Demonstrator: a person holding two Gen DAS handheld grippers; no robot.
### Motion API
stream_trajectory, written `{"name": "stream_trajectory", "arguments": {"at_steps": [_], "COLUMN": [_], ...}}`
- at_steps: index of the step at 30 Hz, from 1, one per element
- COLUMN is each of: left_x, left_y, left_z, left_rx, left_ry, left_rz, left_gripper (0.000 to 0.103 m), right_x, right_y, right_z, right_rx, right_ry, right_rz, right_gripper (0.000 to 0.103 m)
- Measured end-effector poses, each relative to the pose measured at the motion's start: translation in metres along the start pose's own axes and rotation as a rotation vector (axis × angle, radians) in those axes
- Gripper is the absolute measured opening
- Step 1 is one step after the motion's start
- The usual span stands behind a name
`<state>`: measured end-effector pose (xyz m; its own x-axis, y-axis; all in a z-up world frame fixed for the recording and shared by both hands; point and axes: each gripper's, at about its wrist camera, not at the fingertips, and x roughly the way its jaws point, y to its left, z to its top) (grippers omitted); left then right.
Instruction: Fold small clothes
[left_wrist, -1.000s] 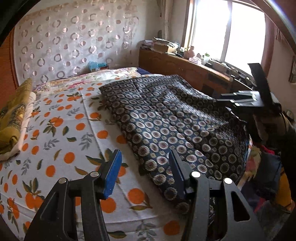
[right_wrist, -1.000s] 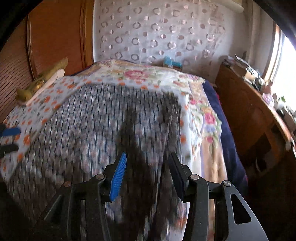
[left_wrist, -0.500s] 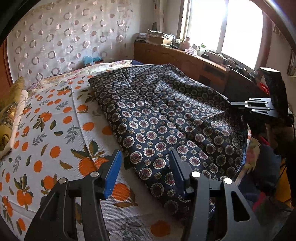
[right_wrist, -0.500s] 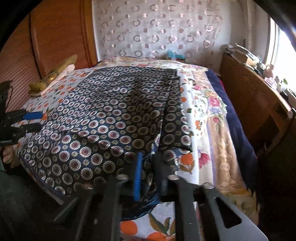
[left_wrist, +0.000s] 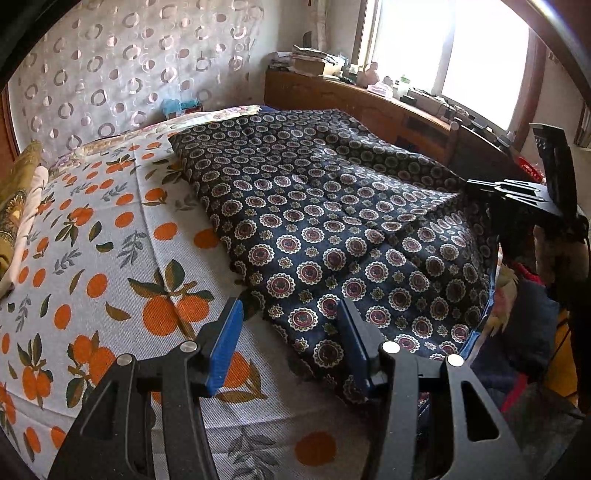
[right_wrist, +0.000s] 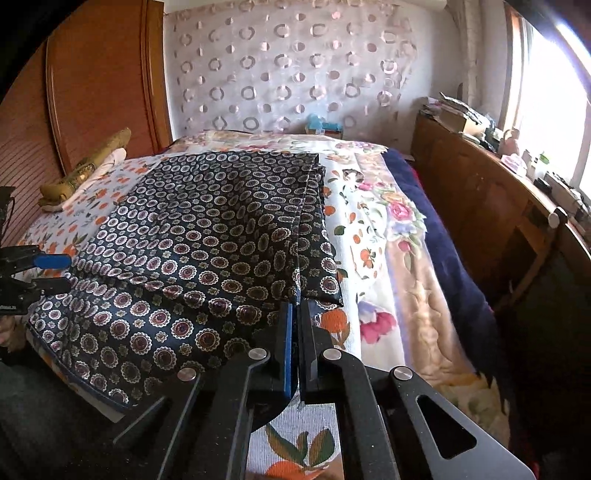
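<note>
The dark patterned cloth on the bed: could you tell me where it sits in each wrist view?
Left wrist view: the dark patterned cloth fills the centre and right, beyond the open left gripper.
Right wrist view: it fills the centre-left, its near corner pinched by the right gripper.
Shared landmark: the orange-print sheet beneath.

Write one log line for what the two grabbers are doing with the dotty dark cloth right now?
right gripper: shut on dark patterned cloth at its near corner | left gripper: open over the cloth's other near corner, gripping nothing | cloth: on orange-print bedsheet
</note>
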<state>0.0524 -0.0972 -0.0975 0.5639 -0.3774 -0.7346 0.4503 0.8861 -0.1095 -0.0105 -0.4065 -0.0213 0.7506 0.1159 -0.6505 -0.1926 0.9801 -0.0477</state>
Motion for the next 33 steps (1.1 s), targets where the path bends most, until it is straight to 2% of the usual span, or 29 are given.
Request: {"name": "stream_trajectory", "arguments": {"at_steps": [4, 7, 10, 11, 12, 13, 15, 16, 21, 26, 30, 33], "left_x": [0.000, -0.001, -0.001, -0.001, -0.001, -0.002, -0.002, -0.004, -0.026, -0.039, -0.039, -0.038], "left_y": [-0.001, -0.001, 0.000, 0.001, 0.000, 0.001, 0.002, 0.003, -0.004, -0.015, -0.018, -0.012], "left_z": [0.000, 0.000, 0.001, 0.001, 0.002, 0.002, 0.002, 0.003, 0.026, 0.069, 0.097, 0.106], "left_rx": [0.006, 0.005, 0.000, -0.003, -0.003, -0.003, -0.020, -0.032, -0.019, 0.037, 0.045, 0.028], "left_ry": [0.000, 0.000, 0.001, 0.004, 0.007, 0.012, 0.020, 0.017, -0.071, -0.148, -0.180, -0.196], "left_rz": [0.001, -0.016, -0.044, -0.054, -0.057, -0.064, -0.097, -0.122, -0.161, -0.142, -0.124, -0.113], "left_gripper": [0.054, 0.053, 0.042, 0.040, 0.036, 0.024, 0.007, 0.004, 0.003, 0.003, 0.003, 0.003], "right_x": [0.000, -0.006, -0.013, -0.015, -0.017, -0.018, -0.017, -0.016, -0.011, -0.026, -0.040, -0.040], "right_y": [-0.001, 0.003, 0.009, 0.012, 0.014, 0.018, 0.029, 0.036, 0.076, 0.116, 0.133, 0.135], "right_z": [0.006, 0.008, 0.011, 0.011, 0.011, 0.011, 0.008, 0.006, -0.002, 0.001, 0.003, -0.004], "right_rx": [-0.006, -0.030, -0.048, -0.051, -0.053, -0.057, -0.068, -0.075, -0.103, -0.146, -0.187, -0.201], "right_ry": [-0.007, -0.030, -0.048, -0.052, -0.058, -0.058, -0.051, -0.043, -0.023, -0.058, -0.089, -0.081], "right_rz": [-0.007, -0.035, -0.046, -0.049, -0.034, -0.008, 0.025, 0.039, 0.149, 0.241, 0.254, 0.264], "right_gripper": [0.002, 0.011, 0.036, 0.049, 0.054, 0.055, 0.056, 0.056, 0.056, 0.057, 0.058, 0.058]}}
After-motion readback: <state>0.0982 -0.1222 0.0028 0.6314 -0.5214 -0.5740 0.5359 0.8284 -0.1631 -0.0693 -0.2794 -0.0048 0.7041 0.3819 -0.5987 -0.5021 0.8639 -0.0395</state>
